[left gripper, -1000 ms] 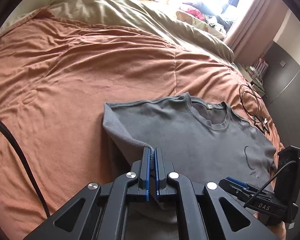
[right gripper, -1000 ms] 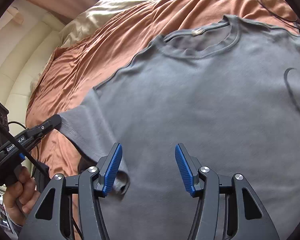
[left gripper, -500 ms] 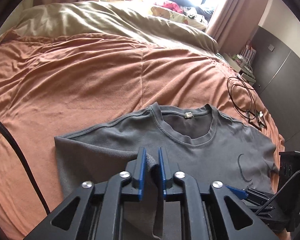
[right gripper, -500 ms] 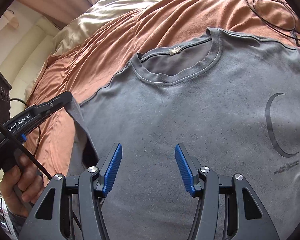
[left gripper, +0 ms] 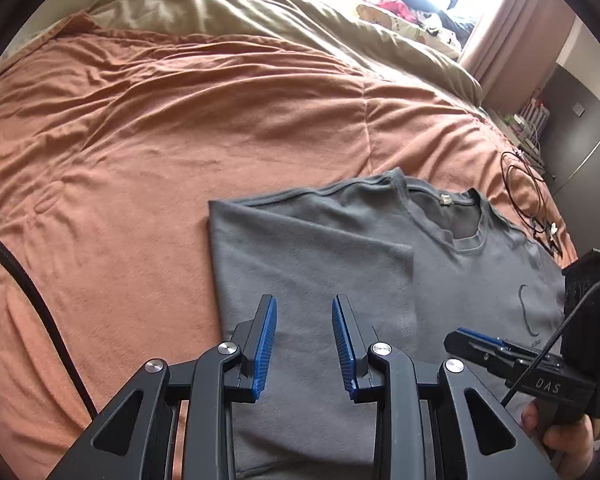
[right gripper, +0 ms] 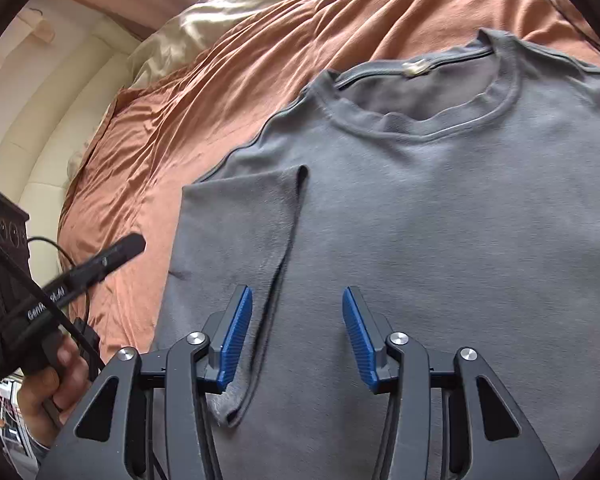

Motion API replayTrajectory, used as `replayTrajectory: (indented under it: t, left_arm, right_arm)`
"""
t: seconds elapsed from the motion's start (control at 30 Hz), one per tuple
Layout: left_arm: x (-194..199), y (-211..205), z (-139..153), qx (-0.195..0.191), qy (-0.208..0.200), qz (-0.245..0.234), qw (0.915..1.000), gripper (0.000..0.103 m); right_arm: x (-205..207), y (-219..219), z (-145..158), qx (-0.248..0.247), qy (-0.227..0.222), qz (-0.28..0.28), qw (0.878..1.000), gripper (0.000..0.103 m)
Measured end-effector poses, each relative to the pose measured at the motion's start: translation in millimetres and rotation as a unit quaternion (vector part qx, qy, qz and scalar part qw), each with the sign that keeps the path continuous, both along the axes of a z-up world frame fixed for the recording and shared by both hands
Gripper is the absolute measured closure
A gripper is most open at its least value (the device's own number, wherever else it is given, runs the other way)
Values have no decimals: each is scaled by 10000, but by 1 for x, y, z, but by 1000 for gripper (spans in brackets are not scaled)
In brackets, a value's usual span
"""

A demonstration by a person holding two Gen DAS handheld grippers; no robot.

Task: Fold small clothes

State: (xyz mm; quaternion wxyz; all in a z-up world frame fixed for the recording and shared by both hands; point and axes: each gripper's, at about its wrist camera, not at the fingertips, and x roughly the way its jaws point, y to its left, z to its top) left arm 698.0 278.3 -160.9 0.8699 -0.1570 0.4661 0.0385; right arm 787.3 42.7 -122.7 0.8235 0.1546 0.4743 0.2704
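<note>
The grey cotton T-shirt (left gripper: 440, 280) lies flat on the rust-orange bed cover (left gripper: 180, 140), collar far, hem near, its long axis running away from both tools. Its left sleeve lies folded inward. The left hand-held gripper (left gripper: 304, 344) has just been opening and hovers spread over that soft flap; the right hand-held gripper (right gripper: 298, 338), just been narrowing, empty, straddles the flap's hemmed edge.

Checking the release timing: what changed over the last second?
The left gripper let go of the sleeve: its jaws have just opened, and the sleeve now lies folded inward on the grey T-shirt. The right gripper has just narrowed, with nothing pinched. The orange bedspread and black cable stayed put.
</note>
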Motion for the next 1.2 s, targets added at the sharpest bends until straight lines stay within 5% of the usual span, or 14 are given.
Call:
replayTrajectory:
  t: [0.23, 0.43, 0.7, 0.83, 0.93, 1.2]
  left_arm:
    - [-30, 10, -27, 3, 328, 37, 9995, 72]
    - [-50, 14, -46, -207, 456, 62, 9987, 72]
    - [-80, 11, -58, -123, 586, 50, 9982, 72]
    - [-92, 8, -53, 20, 652, 37, 9979, 72]
    - [-99, 9, -44, -39, 628, 128, 9979, 72]
    - [-113, -19, -3, -61, 336, 33, 9994, 67]
  right_arm:
    - [18, 28, -17, 45, 226, 216, 9995, 74]
    - [24, 31, -25, 7, 315, 5, 9995, 101]
    - [5, 34, -17, -299, 197, -136, 9993, 101]
    - [-12, 22, 0, -590, 67, -161, 9981, 92]
    - [-35, -1, 18, -574, -208, -247, 9978, 46]
    - [-102, -72, 47, -500, -542, -477, 9961, 43]
